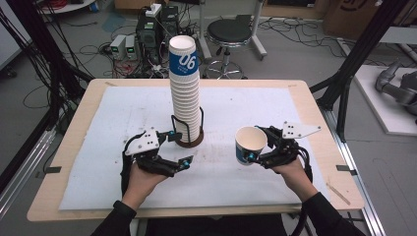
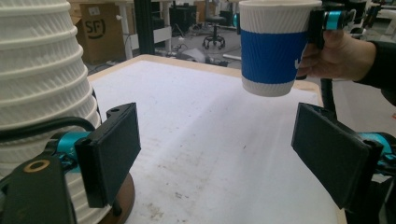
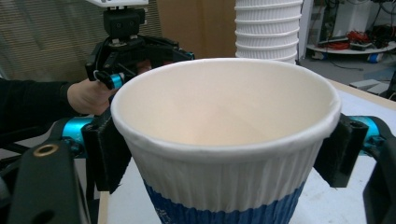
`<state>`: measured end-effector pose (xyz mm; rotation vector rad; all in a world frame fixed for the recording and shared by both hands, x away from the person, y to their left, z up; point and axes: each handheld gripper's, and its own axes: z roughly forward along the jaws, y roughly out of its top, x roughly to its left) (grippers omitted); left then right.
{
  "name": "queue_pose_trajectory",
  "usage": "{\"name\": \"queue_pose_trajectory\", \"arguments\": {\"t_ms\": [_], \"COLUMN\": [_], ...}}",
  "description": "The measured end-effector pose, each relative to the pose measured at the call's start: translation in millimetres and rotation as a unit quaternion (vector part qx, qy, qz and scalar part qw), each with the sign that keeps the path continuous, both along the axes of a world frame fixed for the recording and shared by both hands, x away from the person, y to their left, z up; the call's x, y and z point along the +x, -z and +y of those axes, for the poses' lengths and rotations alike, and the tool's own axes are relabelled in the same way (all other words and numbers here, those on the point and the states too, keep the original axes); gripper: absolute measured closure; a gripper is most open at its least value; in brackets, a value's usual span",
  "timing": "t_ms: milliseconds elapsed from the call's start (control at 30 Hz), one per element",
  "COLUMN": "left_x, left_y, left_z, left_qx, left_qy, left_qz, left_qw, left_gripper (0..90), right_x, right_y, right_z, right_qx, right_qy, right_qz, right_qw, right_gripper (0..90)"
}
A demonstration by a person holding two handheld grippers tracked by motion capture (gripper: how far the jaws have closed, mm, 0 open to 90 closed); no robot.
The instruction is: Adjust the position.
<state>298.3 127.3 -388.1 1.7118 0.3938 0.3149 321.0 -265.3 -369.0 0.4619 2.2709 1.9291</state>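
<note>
Paper cup, white with a blue band, sits upright in your right gripper, its jaws pinching it from both sides just below the rim, and it hangs in the air above the white mat, off to the right of the tall cup stack. Your left gripper rests low beside the foot of that stack with its jaws spread and nothing between them; one pad stands just next to the brown holder base, the other is out over bare mat. From here the likeliest trouble is the stack itself: it is tall and narrow, held only at the bottom by a small wire frame, so if you swing the left gripper sideways or let its cable drag, you could nudge the lower cups and tip the whole column. The held cup is thin ribbed paper, and I would judge that squeezing harder will oval the mouth or crease the wall, while easing off too much lets it slip, since the cup narrows downward. If the cup is meant for the top of the stack, you would need to bring it in level and centred; a tilted approach would catch the top rim and push the column over. Keep the two grippers well apart while you move, because the right one's path toward the stack could cross above the left hand.
</note>
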Motion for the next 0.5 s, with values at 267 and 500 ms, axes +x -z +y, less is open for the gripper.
{"name": "queue_pose_trajectory", "arguments": {"t_ms": [267, 500], "left_x": [0.6, 1.8], "left_y": [-0.9, -0.4], "left_z": [-0.2, -5.8], "left_qx": [-0.005, -0.001], "left_qy": [0.001, 0.009], "left_qz": [-0.004, -0.003], "left_qw": [1.0000, 1.0000], "left_gripper": [15.5, 15.5], "right_x": [-0.1, -2.4], "right_y": [-0.7, -0.8], "right_z": [1.0, -2.2], "right_qx": [0.000, 0.000], "right_qy": [0.001, 0.005], "right_qz": [-0.001, 0.000], "right_qw": [1.0000, 1.0000], "right_gripper": [19.6, 19.6]}}
